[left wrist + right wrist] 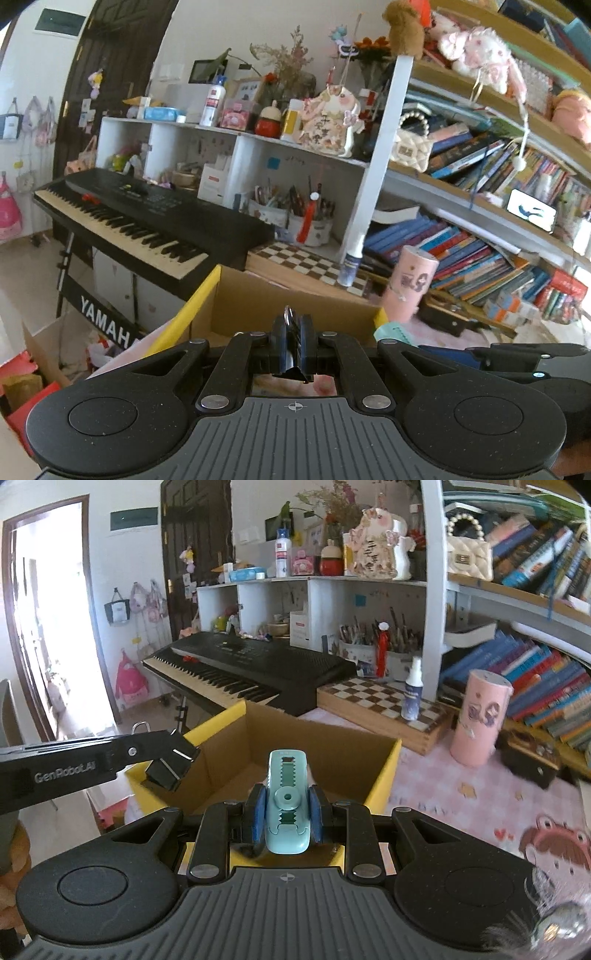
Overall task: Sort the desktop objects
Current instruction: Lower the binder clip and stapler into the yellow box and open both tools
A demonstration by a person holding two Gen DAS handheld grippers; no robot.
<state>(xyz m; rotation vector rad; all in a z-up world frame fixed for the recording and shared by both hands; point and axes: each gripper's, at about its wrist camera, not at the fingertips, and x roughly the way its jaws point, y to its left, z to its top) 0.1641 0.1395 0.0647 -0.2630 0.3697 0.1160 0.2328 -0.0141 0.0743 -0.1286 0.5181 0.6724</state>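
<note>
My right gripper is shut on a teal correction-tape dispenser and holds it just above the near rim of an open cardboard box with yellow-edged flaps. The same dispenser shows as a teal edge in the left wrist view. My left gripper is shut with its fingers pressed together, empty, over the box's near left side. It also shows in the right wrist view at the box's left flap.
A pink cylinder stands on the pink desk mat. A spray bottle stands on a chessboard box. A Yamaha keyboard lies behind the box. Bookshelves fill the right.
</note>
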